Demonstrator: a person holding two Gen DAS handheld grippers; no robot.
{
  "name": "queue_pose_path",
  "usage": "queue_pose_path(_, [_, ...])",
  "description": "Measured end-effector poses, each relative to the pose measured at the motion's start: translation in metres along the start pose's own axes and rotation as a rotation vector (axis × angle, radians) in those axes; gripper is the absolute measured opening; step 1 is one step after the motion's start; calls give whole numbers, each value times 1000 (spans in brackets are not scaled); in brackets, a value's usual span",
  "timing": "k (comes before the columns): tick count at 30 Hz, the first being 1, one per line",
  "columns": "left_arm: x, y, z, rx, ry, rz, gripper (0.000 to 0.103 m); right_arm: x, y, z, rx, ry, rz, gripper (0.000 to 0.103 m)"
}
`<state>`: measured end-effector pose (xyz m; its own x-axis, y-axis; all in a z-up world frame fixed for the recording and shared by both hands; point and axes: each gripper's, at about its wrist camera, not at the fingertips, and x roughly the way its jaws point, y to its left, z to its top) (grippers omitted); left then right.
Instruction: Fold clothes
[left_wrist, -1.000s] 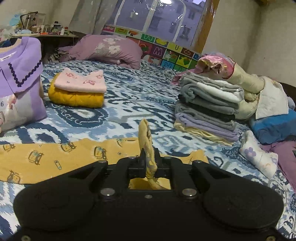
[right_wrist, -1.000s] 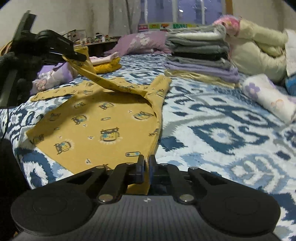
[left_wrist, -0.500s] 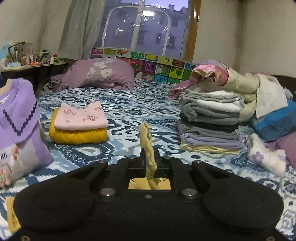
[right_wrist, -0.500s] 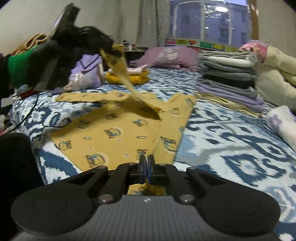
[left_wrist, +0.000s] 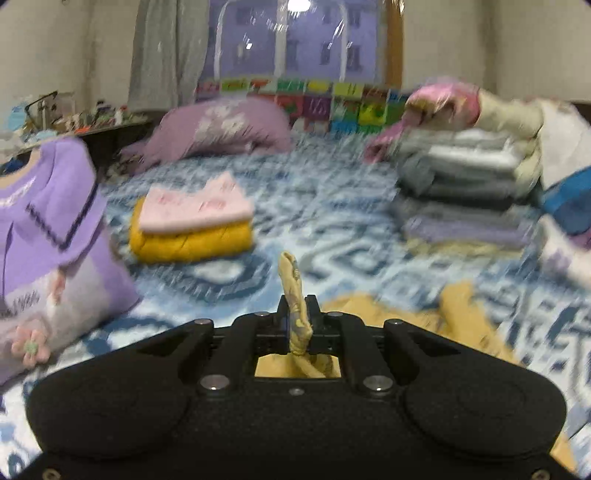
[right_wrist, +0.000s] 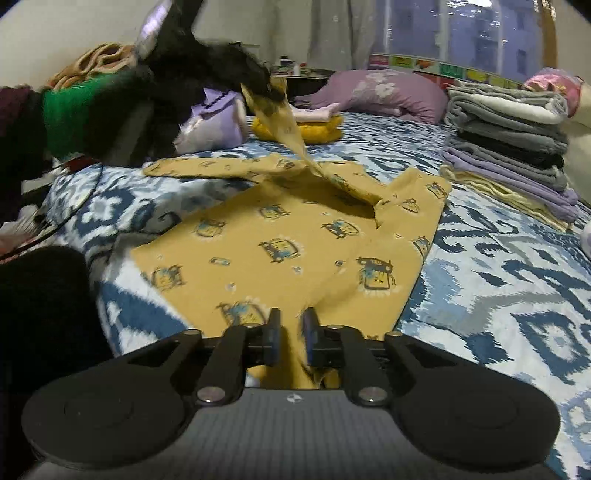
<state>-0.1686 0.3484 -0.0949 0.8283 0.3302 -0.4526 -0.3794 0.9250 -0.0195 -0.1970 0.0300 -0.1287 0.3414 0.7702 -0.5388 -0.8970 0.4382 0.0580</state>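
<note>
I keep the left hand-held gripper (left_wrist: 298, 314) clamped on the yellow garment (right_wrist: 280, 251); the right hand-held gripper (right_wrist: 291, 338), at the garment's near edge, is opening with fabric between its pads.

No words or numbers can be read here. The colorful letter tiles (left_wrist: 325, 107) under the window are too blurry to make out. The purple top (left_wrist: 48, 221) has some writing on it, but it is too smeared to read.
</note>
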Motion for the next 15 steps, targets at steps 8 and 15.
queue_pose_path(8, [-39,19,-24,-95,-39,79,29,-56,-37,-18,120,-101,-3,42])
queue_pose_path(15, [-81,-37,-46,-14,25,-112,30,-33,-4,-18,-54,-71,-32,42])
